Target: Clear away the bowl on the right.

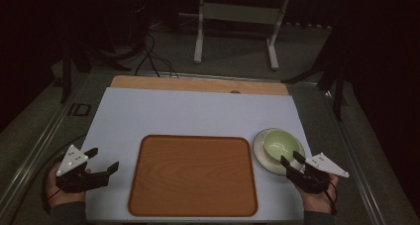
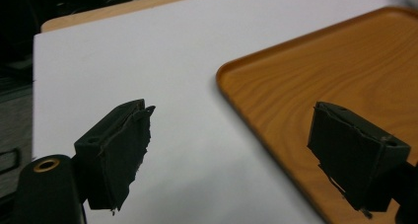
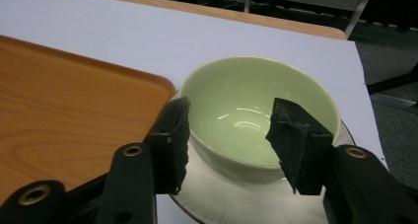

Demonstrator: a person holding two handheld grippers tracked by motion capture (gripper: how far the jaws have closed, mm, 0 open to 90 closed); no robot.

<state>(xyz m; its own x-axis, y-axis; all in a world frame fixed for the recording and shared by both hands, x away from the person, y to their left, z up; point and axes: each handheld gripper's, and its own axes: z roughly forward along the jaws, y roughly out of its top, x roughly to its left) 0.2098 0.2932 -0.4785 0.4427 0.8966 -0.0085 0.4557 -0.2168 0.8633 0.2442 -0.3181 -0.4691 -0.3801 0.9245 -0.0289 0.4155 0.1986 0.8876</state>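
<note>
A pale green bowl (image 1: 277,142) (image 3: 246,93) stands on a white plate (image 1: 261,157) (image 3: 229,202) at the right of the white table top, just right of an empty wooden tray (image 1: 193,175) (image 3: 64,105) (image 2: 335,71). My right gripper (image 1: 290,157) (image 3: 231,105) is open at the bowl's near side, over the plate's rim. Its jaws stand either side of the bowl's near wall, and I see no pad pressing on it. My left gripper (image 1: 104,158) (image 2: 232,108) is open with nothing in it, left of the tray, one jaw over the tray's left edge.
The white sheet (image 1: 193,113) covers a wooden table whose bare far edge (image 1: 198,84) shows behind it. Beyond the table stand a white desk frame (image 1: 237,17) and cables on the grey floor (image 1: 153,61). Dark stands flank the table on both sides.
</note>
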